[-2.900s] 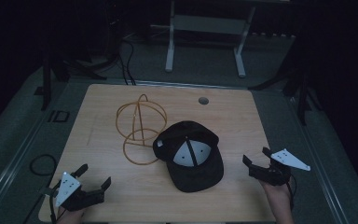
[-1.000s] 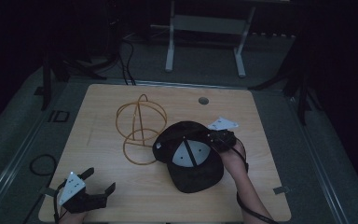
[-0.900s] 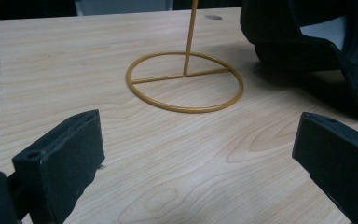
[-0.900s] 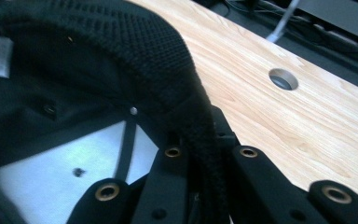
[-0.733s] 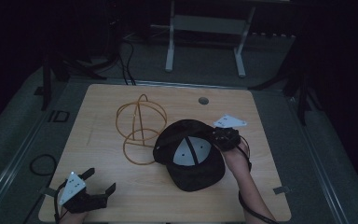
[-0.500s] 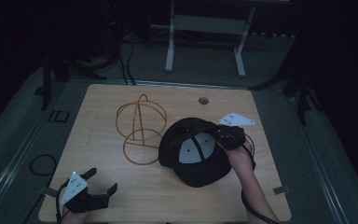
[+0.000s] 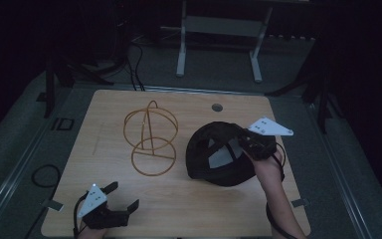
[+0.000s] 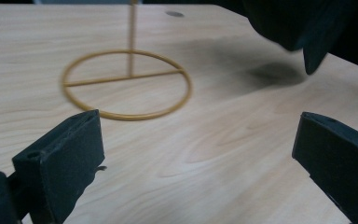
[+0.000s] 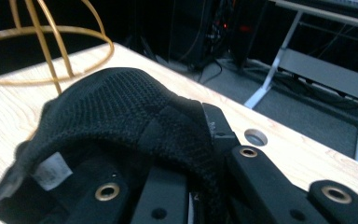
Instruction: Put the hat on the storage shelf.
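My right fingers (image 7: 243, 144) pinch the rim of the black cap (image 7: 219, 154) and tip it up off the bench (image 7: 189, 209). I should lift slowly and squeeze tight. My left fingers (image 7: 122, 196) wait wide open, holding nothing, near the wire stand (image 7: 150, 139).

Your wooden table (image 7: 109, 112) carries a gold wire stand (image 7: 150, 139) left of centre; the black cap (image 7: 219, 157), right of centre, seems partly lifted.
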Demonstrator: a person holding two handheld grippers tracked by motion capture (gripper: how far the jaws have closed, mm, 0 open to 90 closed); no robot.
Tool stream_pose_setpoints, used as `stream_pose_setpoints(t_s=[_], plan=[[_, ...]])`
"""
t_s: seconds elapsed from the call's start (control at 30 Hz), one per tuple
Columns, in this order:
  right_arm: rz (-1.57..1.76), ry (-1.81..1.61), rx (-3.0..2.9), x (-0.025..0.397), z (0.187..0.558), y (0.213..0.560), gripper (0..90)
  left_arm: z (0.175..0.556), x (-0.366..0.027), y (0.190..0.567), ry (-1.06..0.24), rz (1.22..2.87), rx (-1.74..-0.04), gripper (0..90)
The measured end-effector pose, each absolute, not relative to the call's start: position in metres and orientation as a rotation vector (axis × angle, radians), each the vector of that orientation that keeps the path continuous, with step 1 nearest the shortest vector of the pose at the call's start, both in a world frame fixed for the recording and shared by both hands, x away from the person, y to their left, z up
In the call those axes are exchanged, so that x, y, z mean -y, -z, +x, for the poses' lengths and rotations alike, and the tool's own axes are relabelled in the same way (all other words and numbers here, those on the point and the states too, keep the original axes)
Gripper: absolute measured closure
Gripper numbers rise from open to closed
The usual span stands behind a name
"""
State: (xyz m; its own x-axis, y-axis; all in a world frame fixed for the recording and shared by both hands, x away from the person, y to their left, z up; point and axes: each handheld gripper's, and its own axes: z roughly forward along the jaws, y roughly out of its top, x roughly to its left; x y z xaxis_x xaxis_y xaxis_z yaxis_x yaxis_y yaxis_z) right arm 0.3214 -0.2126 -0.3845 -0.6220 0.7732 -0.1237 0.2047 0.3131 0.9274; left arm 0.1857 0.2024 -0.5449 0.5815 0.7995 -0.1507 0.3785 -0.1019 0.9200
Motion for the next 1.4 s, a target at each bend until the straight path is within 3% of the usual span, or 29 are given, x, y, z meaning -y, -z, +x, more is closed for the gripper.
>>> stream_pose_setpoints(t_s=[0.47, 0.97, 1.33, 1.4], plan=[[0.830, -1.393, -1.969, 0.222, 0.291, 0.371, 88.3, 0.194, -0.136, 0.523, -0.359, 1.742, -0.855, 2.4], [0.806, -1.394, -1.976, 0.218, 0.286, 0.372, 88.3, 0.223, -0.079, 0.512, -0.376, 1.723, -0.792, 5.3], [0.791, -1.426, -1.987, 0.218, 0.284, 0.371, 88.3, 0.245, -0.060, 0.500, -0.377, 1.654, -0.808, 15.2], [0.787, -1.440, -1.994, 0.218, 0.283, 0.371, 88.3, 0.248, -0.060, 0.496, -0.385, 1.634, -0.804, 20.3]])
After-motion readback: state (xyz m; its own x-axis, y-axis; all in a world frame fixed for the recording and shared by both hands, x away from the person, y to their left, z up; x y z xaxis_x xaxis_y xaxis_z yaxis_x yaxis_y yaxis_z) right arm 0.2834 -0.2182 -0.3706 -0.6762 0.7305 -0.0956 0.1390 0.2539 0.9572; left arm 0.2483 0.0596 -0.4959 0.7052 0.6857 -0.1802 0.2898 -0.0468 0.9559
